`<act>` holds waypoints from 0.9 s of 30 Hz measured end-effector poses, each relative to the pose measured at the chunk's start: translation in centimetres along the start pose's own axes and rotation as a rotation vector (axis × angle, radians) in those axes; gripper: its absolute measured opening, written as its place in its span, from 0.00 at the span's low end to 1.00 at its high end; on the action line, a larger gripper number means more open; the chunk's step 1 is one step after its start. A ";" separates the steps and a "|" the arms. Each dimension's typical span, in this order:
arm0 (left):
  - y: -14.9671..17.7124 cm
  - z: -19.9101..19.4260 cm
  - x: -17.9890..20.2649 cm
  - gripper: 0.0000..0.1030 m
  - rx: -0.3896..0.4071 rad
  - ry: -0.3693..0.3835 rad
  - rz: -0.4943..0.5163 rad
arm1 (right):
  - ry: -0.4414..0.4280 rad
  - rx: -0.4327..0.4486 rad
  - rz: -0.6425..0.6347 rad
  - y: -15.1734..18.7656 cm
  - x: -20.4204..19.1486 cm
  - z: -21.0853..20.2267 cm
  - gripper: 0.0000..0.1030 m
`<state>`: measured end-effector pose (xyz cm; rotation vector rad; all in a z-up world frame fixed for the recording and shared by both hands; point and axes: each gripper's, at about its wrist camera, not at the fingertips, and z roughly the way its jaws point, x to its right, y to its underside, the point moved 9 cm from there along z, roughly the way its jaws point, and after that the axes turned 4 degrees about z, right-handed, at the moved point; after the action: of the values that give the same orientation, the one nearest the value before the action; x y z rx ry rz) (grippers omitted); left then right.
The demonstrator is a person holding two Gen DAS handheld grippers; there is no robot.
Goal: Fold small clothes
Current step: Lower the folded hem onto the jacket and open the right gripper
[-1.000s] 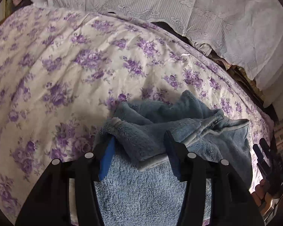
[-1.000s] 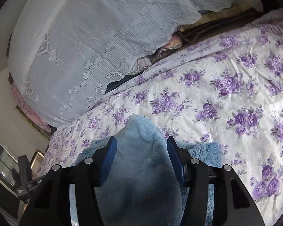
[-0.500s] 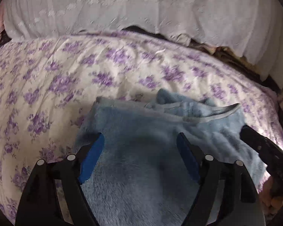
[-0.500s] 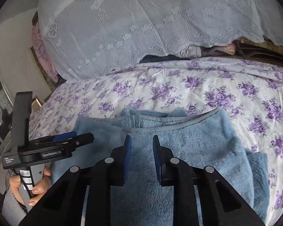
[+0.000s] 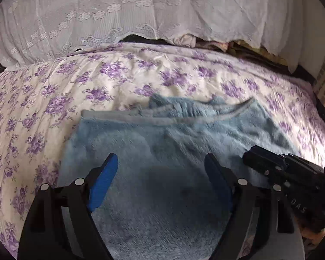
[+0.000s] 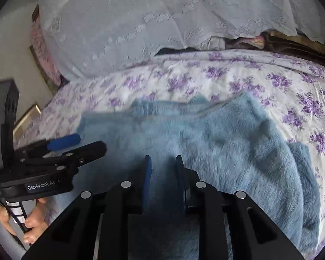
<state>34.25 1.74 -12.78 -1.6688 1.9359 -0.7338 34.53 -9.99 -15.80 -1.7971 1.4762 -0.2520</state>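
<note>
- The blue fleece garment (image 5: 162, 162) lies spread on the bed, right under both pairs of tongs; I judge it light, soft and floppy, so it will sag and drape from any one hold and not keep a crease by itself.
- The left tongs (image 5: 162, 169) have just been opening and now stand spread wide above the fleece, released, with nothing pinched between the blue pads (image 5: 101, 184).
- The right tongs (image 6: 163, 169) have narrowed to a slim gap over the fleece. Whether a pinch of pile sits between them I cannot tell; the cloth lies flat there, so I read them as empty.
- In the right wrist view the left tongs show at 9 o'clock, at the garment's left edge, with the person's hand (image 6: 30, 218) on the handle at 8 o'clock.
- Best hold, to my judgement: the paler trimmed hem (image 5: 127, 117) at 12 o'clock, or a corner, where the doubled edge gives the pads something firm. The thick pile may slip out of a shallow pinch.
- Looks: plush, dusty blue, roughly rectangular as laid, bunched and layered along the far edge, with a second layer peeking out at 3 o'clock in the right view.
- Around it, the floral bedspread (image 5: 54, 99), white with purple flowers; beyond, at 12 o'clock, a white lace cover (image 6: 140, 21) over a pile.
</note>
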 end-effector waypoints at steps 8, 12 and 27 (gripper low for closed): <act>2.5 -1.5 -0.9 0.86 0.013 -0.052 -0.048 | 0.000 0.024 0.038 1.7 0.8 -3.3 0.21; 5.2 -2.8 -2.8 0.87 -0.029 -0.119 -0.060 | 0.018 -0.029 0.023 4.2 2.2 -4.3 0.22; 6.9 -1.3 -9.6 0.91 -0.102 -0.208 -0.236 | 0.091 0.048 0.178 2.1 8.3 -5.5 0.20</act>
<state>29.70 12.12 -16.31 -1.9750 1.6762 -0.5284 32.23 -19.93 -16.14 -1.6236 1.6689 -0.2793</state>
